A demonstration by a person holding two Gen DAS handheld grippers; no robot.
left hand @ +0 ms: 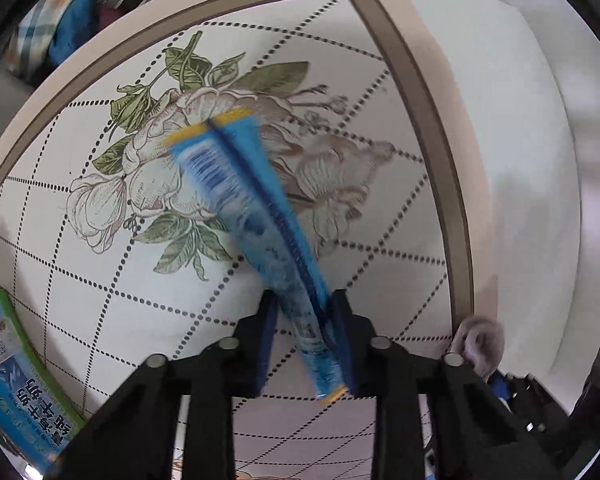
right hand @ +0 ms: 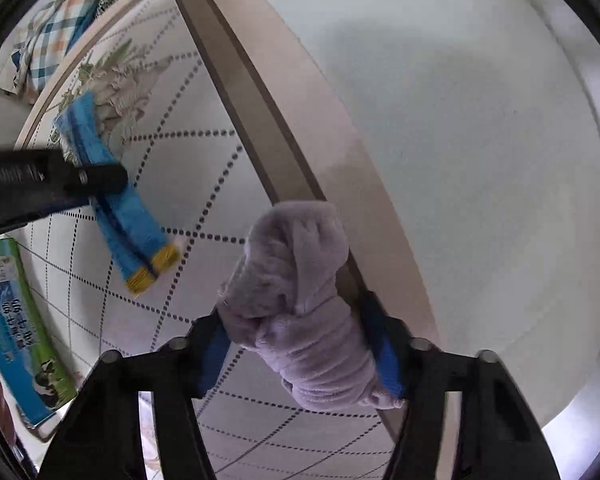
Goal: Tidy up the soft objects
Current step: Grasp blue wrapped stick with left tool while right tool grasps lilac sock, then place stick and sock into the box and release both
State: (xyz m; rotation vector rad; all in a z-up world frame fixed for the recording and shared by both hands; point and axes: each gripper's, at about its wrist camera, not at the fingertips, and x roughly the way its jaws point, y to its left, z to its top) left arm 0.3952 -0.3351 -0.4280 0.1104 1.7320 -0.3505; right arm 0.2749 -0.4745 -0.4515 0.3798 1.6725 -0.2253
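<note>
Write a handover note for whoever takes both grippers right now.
Left gripper: shut on a blue packet with yellow ends, held above the floral table top; the picture is motion-blurred.
Right gripper: shut on a bunched lilac cloth, held over the table's right edge.
Also there: a green and blue carton lying at the table's left side.
Done: both soft things are picked up.
Left: set each down where it belongs; no bin or target spot shows in either view, so find that first.
</note>
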